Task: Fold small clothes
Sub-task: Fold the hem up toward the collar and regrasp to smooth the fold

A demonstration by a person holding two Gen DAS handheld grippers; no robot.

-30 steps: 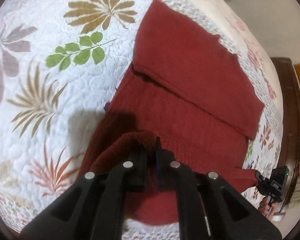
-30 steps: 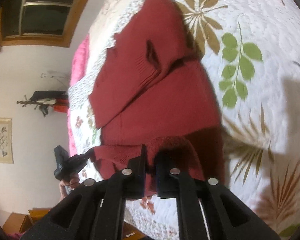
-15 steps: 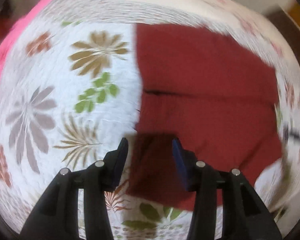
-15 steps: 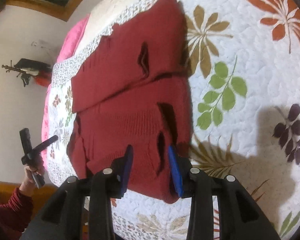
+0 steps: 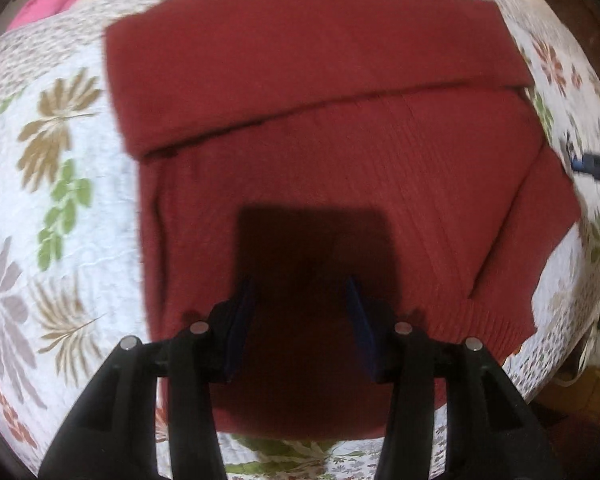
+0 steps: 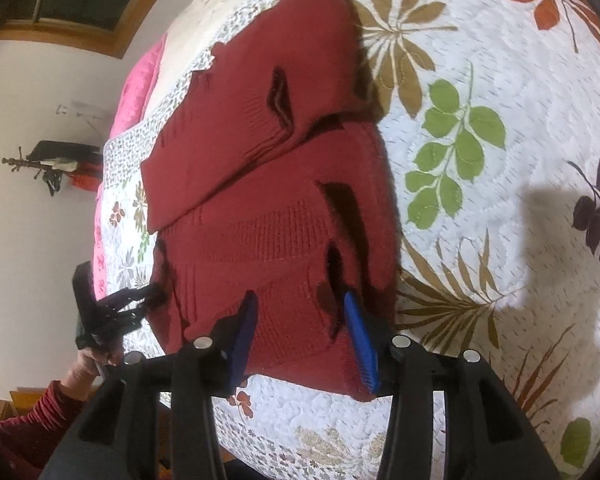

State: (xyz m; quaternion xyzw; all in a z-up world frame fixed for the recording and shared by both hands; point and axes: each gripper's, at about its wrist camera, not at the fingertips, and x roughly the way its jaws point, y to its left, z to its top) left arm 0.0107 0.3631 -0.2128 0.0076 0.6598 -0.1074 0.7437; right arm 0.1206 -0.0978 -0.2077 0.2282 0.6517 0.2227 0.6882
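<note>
Left tongs (image 5: 298,308) spread, empty, above the folded red sweater (image 5: 340,152); right tongs (image 6: 298,322) likewise spread, gripping nothing.

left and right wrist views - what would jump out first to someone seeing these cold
A dark red sweater lies folded in layers on a white quilt printed with brown, green and purple leaves, and it fills most of both views. Each view has an open gripper over the sweater's near edge: the left gripper casts a dark shadow on the cloth, and the right gripper shows its blue pads.
</note>
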